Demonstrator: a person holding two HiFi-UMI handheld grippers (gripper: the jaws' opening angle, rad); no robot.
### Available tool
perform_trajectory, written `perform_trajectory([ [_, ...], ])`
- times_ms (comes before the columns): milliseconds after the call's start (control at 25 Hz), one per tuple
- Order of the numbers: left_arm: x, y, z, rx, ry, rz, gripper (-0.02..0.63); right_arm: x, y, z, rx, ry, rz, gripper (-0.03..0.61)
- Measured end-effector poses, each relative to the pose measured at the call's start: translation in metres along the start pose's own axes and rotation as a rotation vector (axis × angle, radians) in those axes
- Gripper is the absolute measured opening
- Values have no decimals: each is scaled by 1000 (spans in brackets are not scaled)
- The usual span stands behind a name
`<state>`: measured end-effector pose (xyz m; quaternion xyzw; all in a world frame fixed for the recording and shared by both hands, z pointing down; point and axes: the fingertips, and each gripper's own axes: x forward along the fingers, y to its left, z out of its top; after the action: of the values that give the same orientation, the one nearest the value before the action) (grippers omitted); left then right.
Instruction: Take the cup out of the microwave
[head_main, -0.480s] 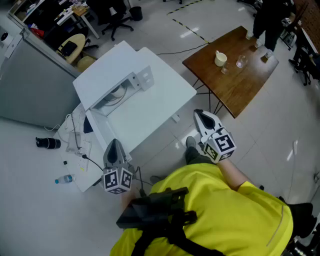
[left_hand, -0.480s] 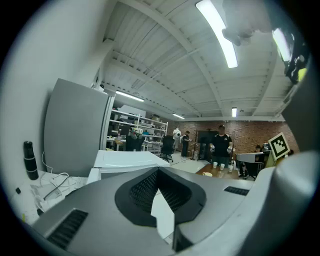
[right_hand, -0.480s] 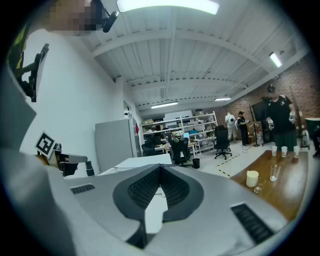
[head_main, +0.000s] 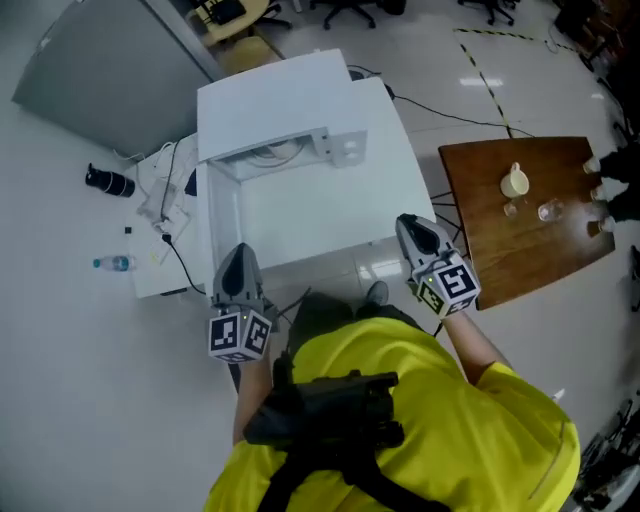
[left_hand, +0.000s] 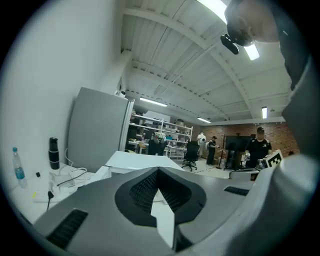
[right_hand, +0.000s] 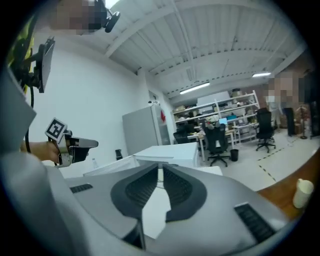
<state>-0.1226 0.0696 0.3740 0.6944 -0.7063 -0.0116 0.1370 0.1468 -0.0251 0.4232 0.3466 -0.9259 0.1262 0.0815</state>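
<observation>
A white box-shaped microwave (head_main: 272, 98) stands at the far end of a white table (head_main: 320, 215), its front opening facing me with a pale round shape inside; I cannot tell whether that is a cup. A cream cup (head_main: 515, 182) stands on a brown table (head_main: 530, 245) at the right and also shows as the pale cup (right_hand: 301, 192) in the right gripper view. My left gripper (head_main: 238, 252) is shut and empty at the white table's near left corner. My right gripper (head_main: 413, 226) is shut and empty at its near right corner. Both point at the microwave (left_hand: 131, 160).
Small glasses (head_main: 547, 211) stand beside the cream cup. On a low white board left of the table lie cables (head_main: 160, 200), a black flask (head_main: 110, 181) and a water bottle (head_main: 112, 263). A grey cabinet (head_main: 100, 70) stands behind. Office chairs and people fill the far room.
The view has swung so the white table and microwave now lie straight ahead and closer. Both grippers stay shut, held out in front of the body.
</observation>
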Motion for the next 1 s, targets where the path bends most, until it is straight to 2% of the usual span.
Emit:
perform_trajectory([
  [80, -3, 15, -10, 22, 17, 52, -8, 46, 16, -16, -11, 36, 97, 130],
  [200, 4, 37, -28, 39, 36, 102, -8, 122, 46, -49, -17, 82, 203, 231],
  [240, 9, 43, -34, 28, 39, 111, -8, 149, 55, -61, -31, 104, 232, 287],
  [320, 22, 51, -49, 0, 56, 110, -8, 203, 68, -86, -65, 159, 264, 380],
  [440, 47, 58, -61, 11, 88, 53, -8, 284, 70, -112, -88, 225, 246, 489],
  [560, 68, 64, -68, 35, 111, 3, -8, 350, 62, -122, -86, 235, 209, 489],
  [680, 79, 66, -75, 29, 139, -28, -8, 392, 41, -143, -103, 258, 128, 489],
  [760, 87, 73, -83, 30, 149, -49, -8, 414, 31, -154, -100, 259, 77, 489],
  [1000, 113, 94, -100, 14, 180, -67, -8, 458, 25, -150, -130, 192, 29, 500],
])
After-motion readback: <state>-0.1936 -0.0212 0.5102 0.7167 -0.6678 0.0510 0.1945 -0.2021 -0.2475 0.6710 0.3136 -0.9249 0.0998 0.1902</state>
